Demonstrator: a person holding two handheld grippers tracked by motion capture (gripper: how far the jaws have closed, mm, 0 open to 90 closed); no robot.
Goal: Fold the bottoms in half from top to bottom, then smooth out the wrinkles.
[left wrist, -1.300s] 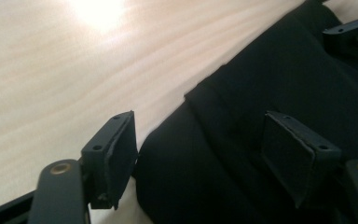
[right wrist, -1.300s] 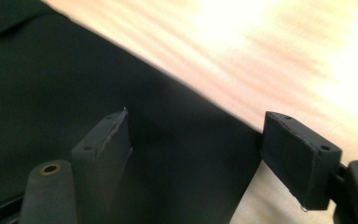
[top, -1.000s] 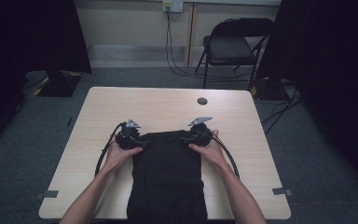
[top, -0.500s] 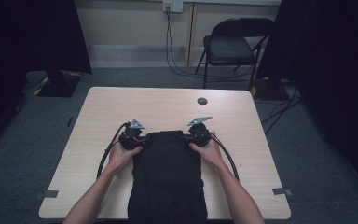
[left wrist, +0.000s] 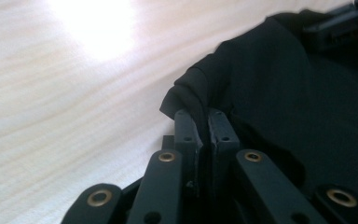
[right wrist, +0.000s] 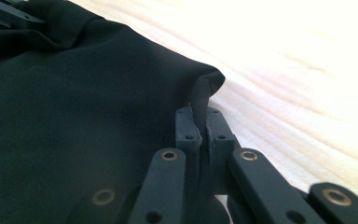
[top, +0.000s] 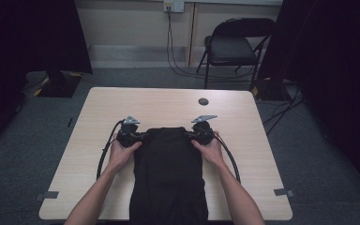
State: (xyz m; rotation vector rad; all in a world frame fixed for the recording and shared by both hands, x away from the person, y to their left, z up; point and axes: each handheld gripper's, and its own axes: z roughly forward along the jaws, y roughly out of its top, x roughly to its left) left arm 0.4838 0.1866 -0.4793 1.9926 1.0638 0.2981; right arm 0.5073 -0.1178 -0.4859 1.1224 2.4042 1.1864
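Both grippers are clamping the black garment's far edge: the left gripper (top: 139,137) is pinching a bunched fold at its far-left corner, the right gripper (top: 191,135) is nipping the far-right corner, their jaws having just closed on the cloth. The black garment (top: 169,176) is lying smooth and matte, draping from mid-table over the near edge of the pale wooden table (top: 168,105).

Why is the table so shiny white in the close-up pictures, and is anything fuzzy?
In the left gripper view, glare washes out the table at top left; the left gripper pinching the black cloth is slightly soft. In the right gripper view, the table is overexposed, while the right gripper stays dark. The high view is dim, with black corners.
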